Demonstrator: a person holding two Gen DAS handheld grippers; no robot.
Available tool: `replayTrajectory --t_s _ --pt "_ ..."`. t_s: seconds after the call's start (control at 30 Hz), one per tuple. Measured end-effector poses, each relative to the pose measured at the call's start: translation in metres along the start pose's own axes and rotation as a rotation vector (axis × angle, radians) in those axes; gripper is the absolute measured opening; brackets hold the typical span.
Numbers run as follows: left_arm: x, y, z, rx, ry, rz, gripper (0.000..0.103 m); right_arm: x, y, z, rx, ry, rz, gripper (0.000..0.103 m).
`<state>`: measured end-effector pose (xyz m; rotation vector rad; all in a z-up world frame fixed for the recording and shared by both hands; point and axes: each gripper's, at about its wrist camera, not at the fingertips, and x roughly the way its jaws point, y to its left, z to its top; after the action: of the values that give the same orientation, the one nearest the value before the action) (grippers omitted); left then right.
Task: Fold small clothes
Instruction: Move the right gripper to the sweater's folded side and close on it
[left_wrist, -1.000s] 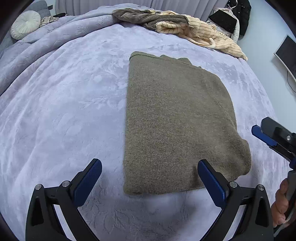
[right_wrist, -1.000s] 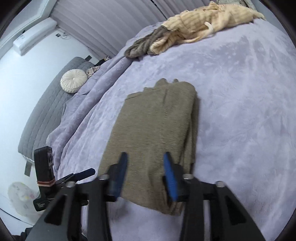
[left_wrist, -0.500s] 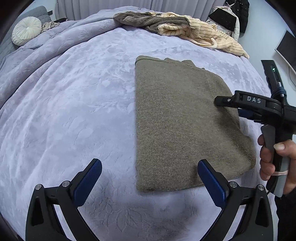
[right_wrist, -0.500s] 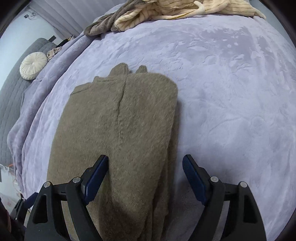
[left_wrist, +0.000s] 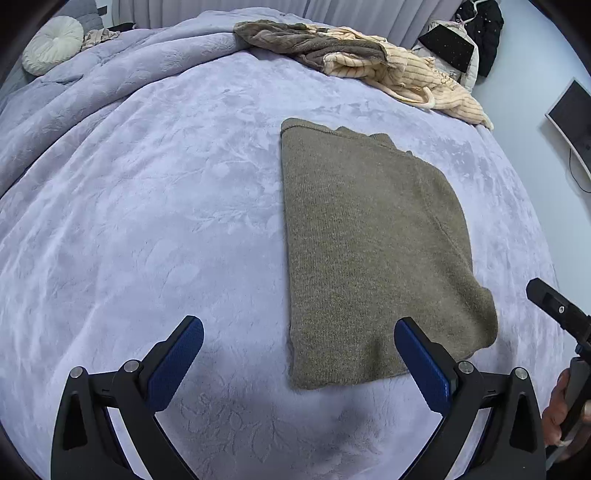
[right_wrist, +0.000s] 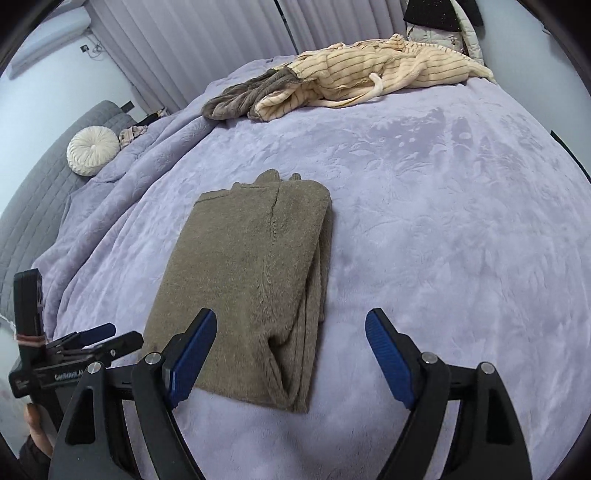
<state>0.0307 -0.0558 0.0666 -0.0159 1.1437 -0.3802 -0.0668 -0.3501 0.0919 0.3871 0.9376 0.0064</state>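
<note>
A folded olive-brown knit sweater lies flat on the lavender bedspread; it also shows in the right wrist view. My left gripper is open and empty, hovering at the sweater's near edge. My right gripper is open and empty, just above the sweater's near right corner. The left gripper also shows at the lower left of the right wrist view.
A pile of unfolded clothes, a cream striped garment and a grey-brown one, lies at the far side of the bed. A round white cushion sits at the far left. A monitor stands to the right.
My right gripper opened from narrow to wide and pulled back off the sweater toward its near edge. My left gripper shifted left, staying open. The sweater lies still.
</note>
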Motion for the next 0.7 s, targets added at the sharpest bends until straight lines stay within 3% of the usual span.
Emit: replayTrajectory --t_s 0.13,0.23,0.4,0.57,0.7 --pt "-0.006 0.000 0.014 0.012 -0.012 -0.054 0.103 0.006 0.001 -0.002 0.011 0.014 0.008 0.086" --pt "0.002 -0.001 0.030 0.015 -0.002 -0.051 0.103 0.019 -0.001 0.006 0.023 0.032 0.022 0.086" --pt "0.033 0.001 0.053 0.002 0.079 -0.132 0.103 0.049 -0.003 0.023 0.034 0.090 0.035 0.086" --pt "0.075 0.008 0.064 -0.077 0.165 -0.256 0.103 0.085 -0.015 0.034 0.080 0.160 0.052 0.086" --pt "0.102 0.004 0.059 -0.087 0.231 -0.323 0.103 0.119 -0.018 0.033 0.118 0.246 0.145 0.086"
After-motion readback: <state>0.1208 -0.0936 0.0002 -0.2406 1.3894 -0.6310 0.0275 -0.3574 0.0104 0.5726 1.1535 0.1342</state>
